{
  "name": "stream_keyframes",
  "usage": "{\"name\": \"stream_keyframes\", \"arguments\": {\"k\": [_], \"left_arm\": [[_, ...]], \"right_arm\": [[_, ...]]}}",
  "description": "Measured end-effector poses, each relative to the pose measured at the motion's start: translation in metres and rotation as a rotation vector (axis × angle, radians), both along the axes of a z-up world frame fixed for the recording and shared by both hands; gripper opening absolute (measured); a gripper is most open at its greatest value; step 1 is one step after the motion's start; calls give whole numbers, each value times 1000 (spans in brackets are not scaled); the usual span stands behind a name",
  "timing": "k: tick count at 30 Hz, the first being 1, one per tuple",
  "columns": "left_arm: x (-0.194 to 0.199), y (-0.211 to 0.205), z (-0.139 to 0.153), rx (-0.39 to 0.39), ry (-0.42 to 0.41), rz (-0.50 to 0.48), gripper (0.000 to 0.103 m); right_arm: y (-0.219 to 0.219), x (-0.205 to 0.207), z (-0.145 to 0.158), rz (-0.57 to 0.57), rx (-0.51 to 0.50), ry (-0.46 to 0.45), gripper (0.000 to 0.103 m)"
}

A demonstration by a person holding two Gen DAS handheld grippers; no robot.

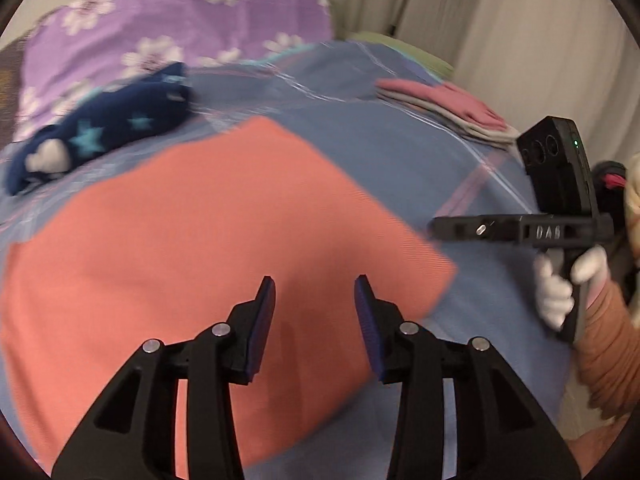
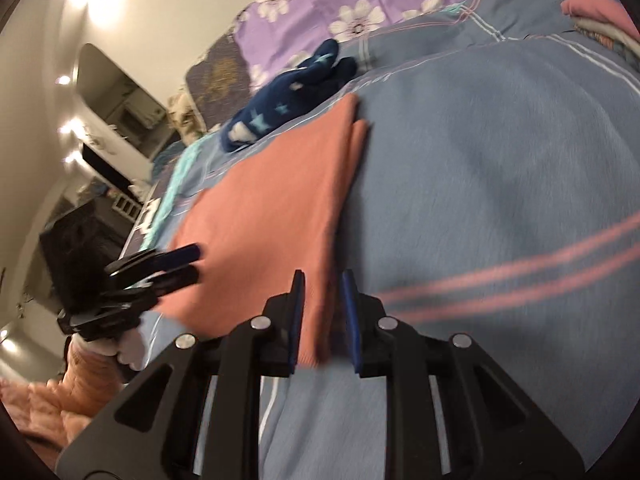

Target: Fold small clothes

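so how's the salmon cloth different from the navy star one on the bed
The salmon cloth is plain, with no pattern; the navy star garment carries light blue stars and a white patch. The salmon cloth lies flat and folded, with layered edges showing in the right wrist view, while the navy star garment sits bunched and unfolded. The salmon cloth also covers far more of the bed. Both rest on the blue striped blanket.

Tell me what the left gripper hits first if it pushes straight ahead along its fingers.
Most likely the folded coral cloth: the open left gripper points right over it, nothing between. Depth is unclear; if it passes above the cloth, the blue blanket comes next.
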State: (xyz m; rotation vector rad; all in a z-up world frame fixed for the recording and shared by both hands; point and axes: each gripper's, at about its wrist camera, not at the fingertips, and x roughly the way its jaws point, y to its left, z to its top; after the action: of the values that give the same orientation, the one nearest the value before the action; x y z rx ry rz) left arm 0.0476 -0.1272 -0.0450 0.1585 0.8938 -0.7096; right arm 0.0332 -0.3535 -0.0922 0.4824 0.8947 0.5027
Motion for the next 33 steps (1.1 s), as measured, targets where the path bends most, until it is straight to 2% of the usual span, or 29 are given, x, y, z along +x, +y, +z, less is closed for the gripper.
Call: {"name": "stream_keyframes", "arguments": {"k": [3, 6, 9, 12, 15, 16, 17, 18, 20, 21, 25, 30, 33], "left_arm": [[-6, -33, -3, -1, 48, -26, 41], [-15, -68, -3, 55, 36, -19, 45], [-17, -100, -7, 130, 13, 53, 54], [-14, -127, -12, 186, 13, 110, 56], [-13, -145, -22, 304, -48, 130, 56], [-12, -144, -25, 314, -49, 134, 55], [-9, -141, -26, 312, -40, 139, 44], [-5, -134, -27, 297, -17, 156, 26], [-2, -119, -24, 242, 23, 186, 11], [-2, -107, -21, 204, 44, 211, 7], [0, -79, -17, 104, 104, 259, 6], [4, -78, -33, 76, 161, 262, 6], [5, -84, -34, 57, 173, 236, 6]], "right_arm": [[-9, -12, 4, -38, -54, -32, 20], [-26, -12, 8, -106, -112, -42, 21], [-42, -9, 8, -144, -81, -43, 21], [-49, -10, 0, -157, -52, -48, 25], [-53, -11, -10, -171, -29, -35, 26], [-55, -12, -17, -178, -17, -24, 26], [-61, -13, -20, -182, 13, -19, 26], [-61, -13, -20, -182, 13, -19, 26], [-63, -14, -18, -179, 29, -28, 28], [-63, -13, -17, -174, 25, -26, 28], [-47, -5, -6, -123, -54, -8, 30], [-23, 22, 23, -50, -152, -17, 34], [-8, 59, 25, 27, -115, 15, 34]]}}
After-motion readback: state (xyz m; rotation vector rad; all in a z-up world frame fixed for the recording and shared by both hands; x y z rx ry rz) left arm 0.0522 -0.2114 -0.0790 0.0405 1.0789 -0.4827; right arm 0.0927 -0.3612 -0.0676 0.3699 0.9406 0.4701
